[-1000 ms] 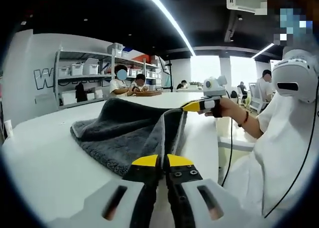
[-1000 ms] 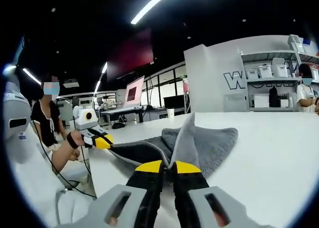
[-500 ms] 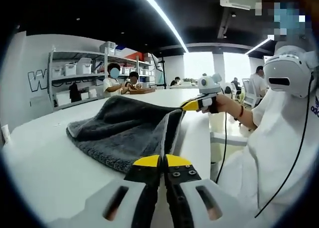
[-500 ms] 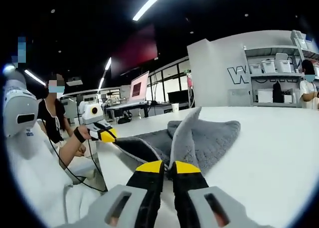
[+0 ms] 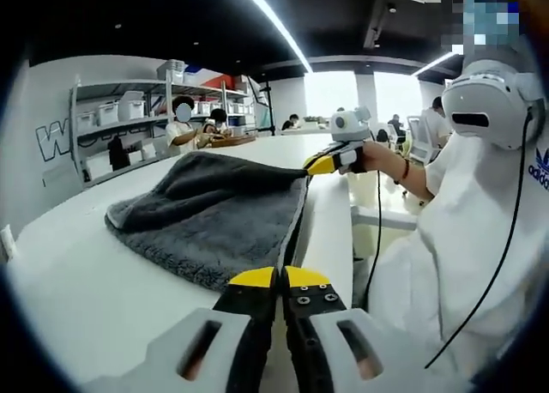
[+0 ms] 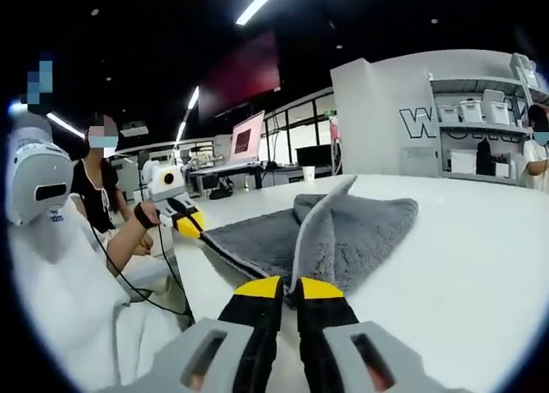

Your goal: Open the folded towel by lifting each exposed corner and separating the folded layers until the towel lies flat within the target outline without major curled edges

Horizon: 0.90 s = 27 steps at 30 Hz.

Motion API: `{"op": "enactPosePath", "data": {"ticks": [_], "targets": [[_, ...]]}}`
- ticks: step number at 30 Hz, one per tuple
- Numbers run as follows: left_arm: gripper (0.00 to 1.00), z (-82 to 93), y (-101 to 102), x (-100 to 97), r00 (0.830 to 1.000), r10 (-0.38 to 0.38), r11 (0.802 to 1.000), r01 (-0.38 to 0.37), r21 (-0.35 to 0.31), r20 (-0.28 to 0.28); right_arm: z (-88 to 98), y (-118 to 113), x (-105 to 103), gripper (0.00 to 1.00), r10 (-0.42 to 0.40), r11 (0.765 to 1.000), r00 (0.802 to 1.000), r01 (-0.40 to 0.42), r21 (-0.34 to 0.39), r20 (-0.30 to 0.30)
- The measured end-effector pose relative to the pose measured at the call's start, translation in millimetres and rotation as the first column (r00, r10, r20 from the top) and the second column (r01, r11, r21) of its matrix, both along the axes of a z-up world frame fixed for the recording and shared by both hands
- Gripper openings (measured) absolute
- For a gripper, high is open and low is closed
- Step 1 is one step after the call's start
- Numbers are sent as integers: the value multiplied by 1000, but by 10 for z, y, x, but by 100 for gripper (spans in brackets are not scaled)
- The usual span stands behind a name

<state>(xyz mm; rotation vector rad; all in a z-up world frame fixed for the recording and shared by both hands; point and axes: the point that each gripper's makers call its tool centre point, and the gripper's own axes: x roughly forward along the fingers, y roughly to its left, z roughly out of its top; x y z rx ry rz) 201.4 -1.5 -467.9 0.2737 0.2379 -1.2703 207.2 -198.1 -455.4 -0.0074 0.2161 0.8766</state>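
In the left gripper view, the left hand-held gripper (image 5: pixel 276 279) is clamped on a corner of the grey towel (image 5: pixel 214 213), which stretches ahead over the table (image 5: pixel 77 281). In the right gripper view, the right hand-held gripper (image 6: pixel 287 286) pinches the other corner. Keep the edge taut; lower both evenly.

Around me the white bench (image 5: pixel 77 281) stretches away under a long ceiling light strip (image 5: pixel 279 24), and beyond it a metal shelving rack (image 5: pixel 103 131) carries white storage bins (image 5: pixel 107 112) against a wall with large lettering (image 6: pixel 420 123). Two people (image 5: pixel 182 127) sit at the far end of the bench near the rack. In the right gripper view I see a pink-lit monitor (image 6: pixel 244 140) on a desk farther back.
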Motion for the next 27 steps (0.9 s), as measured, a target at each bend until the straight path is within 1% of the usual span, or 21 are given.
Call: {"op": "enactPosePath", "data": {"ticks": [2,3,4,5,9,14,16,19,20,21,22,24,27], "targets": [[1,-42,5,-1,1000,1,1000,-1,17,-12,-56,10,-29,0,19,999,1000,-19,-30,-12],[1,-51,10,-5,1000,0,1000,0,21,-13,-80,33,-61,0,50,997,999,-50,-59,3],[1,-51,14,-4,1000,2,1000,-1,22,-14,-93,35,-72,0,59,996,998,-58,-71,4],[1,-37,20,-8,1000,-1,1000,1,18,-7,-95,30,-66,0,47,996,999,-47,-69,1],[1,-51,44,-8,1000,2,999,-2,35,-4,-115,53,-101,0,73,993,997,-72,-94,1],[1,-43,65,1,1000,6,1000,-6,30,-1,-127,64,-110,1,88,992,996,-87,-95,6],[1,-59,60,-6,1000,1,999,-1,40,4,-137,62,-109,1,87,992,996,-87,-97,1],[2,-53,55,-9,1000,0,999,0,39,7,-92,62,-116,2,88,991,996,-85,-107,23],[2,-51,56,-12,1000,-5,999,4,43,23,-78,62,-113,2,88,991,996,-85,-108,29],[2,-59,49,-31,998,-26,998,23,52,49,-75,61,-110,2,87,991,996,-83,-108,31],[2,-65,49,-34,998,-31,998,27,54,60,-75,60,-108,3,87,990,996,-83,-113,35],[3,-51,51,-27,999,-24,999,22,42,45,-75,77,-110,4,87,989,995,-81,-123,45],[5,-29,50,-33,998,-27,999,26,33,48,-83,83,-118,7,93,987,995,-85,-139,48]]}}
